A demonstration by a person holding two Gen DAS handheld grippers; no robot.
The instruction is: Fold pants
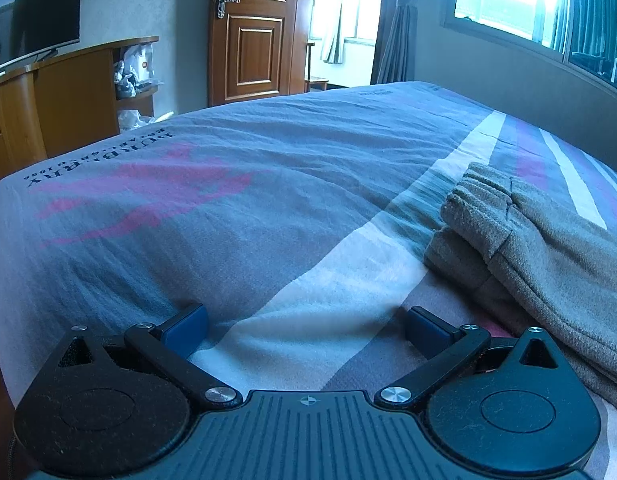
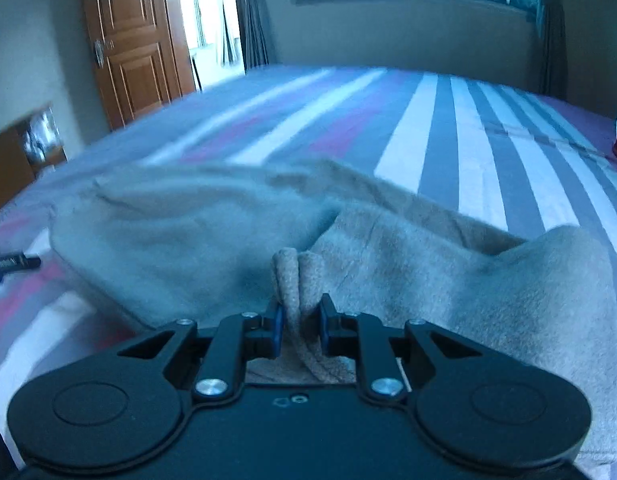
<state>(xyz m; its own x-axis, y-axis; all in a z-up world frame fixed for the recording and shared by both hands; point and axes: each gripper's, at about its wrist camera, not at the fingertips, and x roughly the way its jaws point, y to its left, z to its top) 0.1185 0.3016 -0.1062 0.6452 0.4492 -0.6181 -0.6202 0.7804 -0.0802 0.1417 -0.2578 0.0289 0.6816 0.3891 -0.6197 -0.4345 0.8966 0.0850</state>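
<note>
Pants [image 2: 388, 248]: we see them on the striped bed [image 2: 436, 120], long axis crosswise
Right gripper [image 2: 300, 322]: we pinch a bunched fold of pants
Left gripper [image 1: 306, 330]: spread, empty; pants lie to its right, near

Both the left gripper [image 1: 306, 330] and the right gripper [image 2: 299, 326] were matte black plastic with round pivot housings, silver screws at the linkage joints, blue finger pads [image 1: 186, 330], and a ribbed centre plate on the left one.
</note>
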